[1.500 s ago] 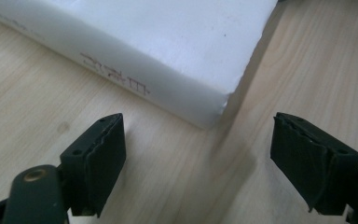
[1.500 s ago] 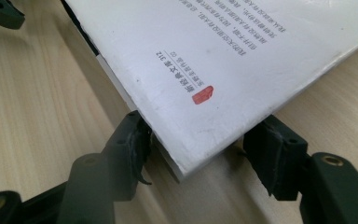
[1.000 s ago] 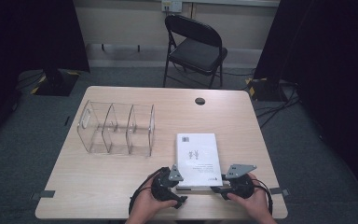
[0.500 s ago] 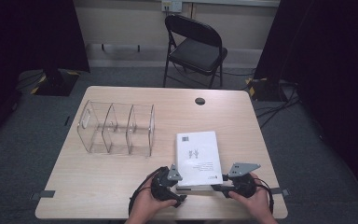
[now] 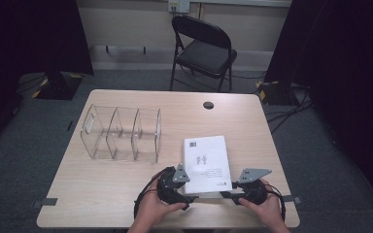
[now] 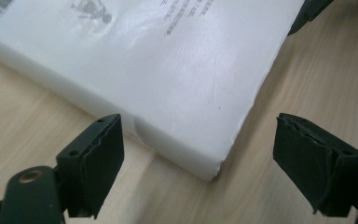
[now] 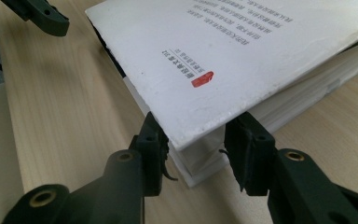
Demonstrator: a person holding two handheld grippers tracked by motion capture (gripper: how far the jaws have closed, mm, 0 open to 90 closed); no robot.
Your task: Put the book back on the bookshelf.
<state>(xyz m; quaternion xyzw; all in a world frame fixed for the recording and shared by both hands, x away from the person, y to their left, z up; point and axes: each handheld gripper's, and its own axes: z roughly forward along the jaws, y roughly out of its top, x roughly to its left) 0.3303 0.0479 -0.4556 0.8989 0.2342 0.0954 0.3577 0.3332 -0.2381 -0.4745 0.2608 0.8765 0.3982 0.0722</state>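
At the book's (image 7: 242,60) corner, right fingers (image 7: 249,154) seemingly pinch pages.

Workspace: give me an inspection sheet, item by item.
Surface: pale wooden table with a dark round grommet.
Job's things: white book lying flat near the front edge.
Clutter: clear three-bay organizer, apparently empty.
Grippers: left gripper open at the book's near corner; right gripper astride the other near corner, cover lifted over it, grip unclear.
Cables: black cable loops from the left gripper.
Surroundings: black folding chair, dark curtains, grey carpet.
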